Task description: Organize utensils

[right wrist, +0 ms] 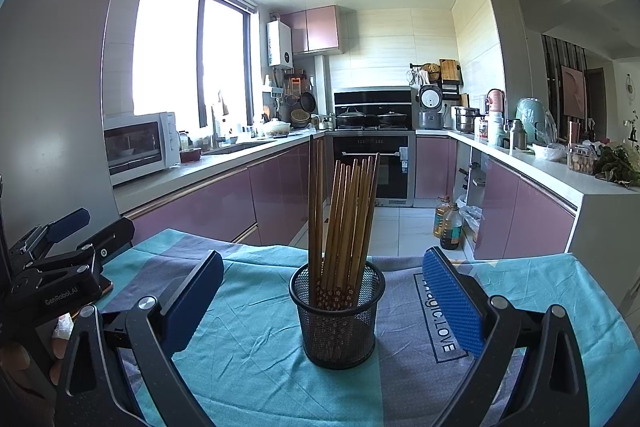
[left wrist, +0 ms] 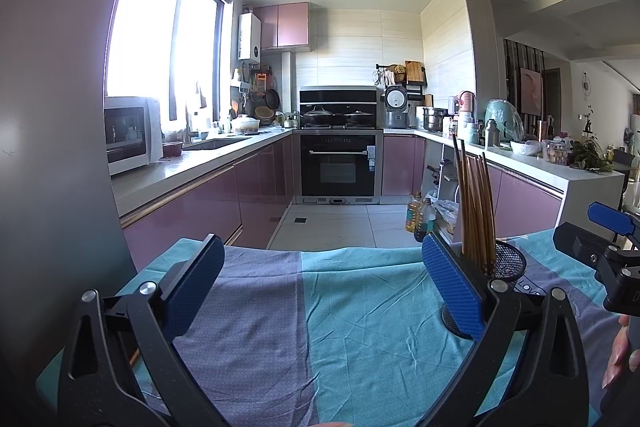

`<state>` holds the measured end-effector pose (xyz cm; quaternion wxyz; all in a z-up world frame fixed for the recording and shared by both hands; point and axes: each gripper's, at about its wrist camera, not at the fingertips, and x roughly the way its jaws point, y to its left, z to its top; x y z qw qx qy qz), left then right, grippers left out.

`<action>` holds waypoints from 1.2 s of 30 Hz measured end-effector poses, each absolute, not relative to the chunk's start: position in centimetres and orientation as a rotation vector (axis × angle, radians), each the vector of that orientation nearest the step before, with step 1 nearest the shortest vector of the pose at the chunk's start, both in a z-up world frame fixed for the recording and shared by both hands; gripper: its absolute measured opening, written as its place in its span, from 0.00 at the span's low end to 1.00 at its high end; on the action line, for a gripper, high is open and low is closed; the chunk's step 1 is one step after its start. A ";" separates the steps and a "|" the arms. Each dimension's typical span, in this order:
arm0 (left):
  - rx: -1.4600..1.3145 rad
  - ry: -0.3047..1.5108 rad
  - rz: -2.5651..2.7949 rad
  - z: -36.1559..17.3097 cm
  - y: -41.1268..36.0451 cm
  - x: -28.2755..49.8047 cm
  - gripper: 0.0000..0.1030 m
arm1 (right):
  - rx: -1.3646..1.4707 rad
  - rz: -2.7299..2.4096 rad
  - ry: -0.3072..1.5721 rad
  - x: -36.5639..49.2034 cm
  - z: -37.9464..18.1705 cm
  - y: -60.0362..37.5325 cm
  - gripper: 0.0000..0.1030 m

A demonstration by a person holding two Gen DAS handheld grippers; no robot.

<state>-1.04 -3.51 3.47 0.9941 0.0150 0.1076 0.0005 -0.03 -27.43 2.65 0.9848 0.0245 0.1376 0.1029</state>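
Teal cloth: mesh cup holds upright chopsticks; both grippers spread, empty.

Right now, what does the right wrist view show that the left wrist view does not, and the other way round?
Only the right wrist view shows the whole mesh cup, centred between the open right gripper, the printed "LOVE" text in full, and the left gripper from the side. Only the left wrist view shows bare cloth between the open left gripper's fingers and the right gripper from the side. Both show the chopsticks and the tablecloth.
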 end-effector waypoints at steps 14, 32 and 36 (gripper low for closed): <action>0.028 0.219 0.000 3.5 -3.5 -1.0 0.95 | 0.049 0.206 0.279 0.0 2.8 -27.4 0.94; 0.027 0.218 -0.001 3.5 -3.5 -1.1 0.95 | 0.054 0.205 0.279 0.0 2.9 -27.5 0.94; 0.028 0.219 -0.001 3.6 -3.5 -1.0 0.95 | 0.054 0.203 0.278 -0.1 2.9 -27.4 0.94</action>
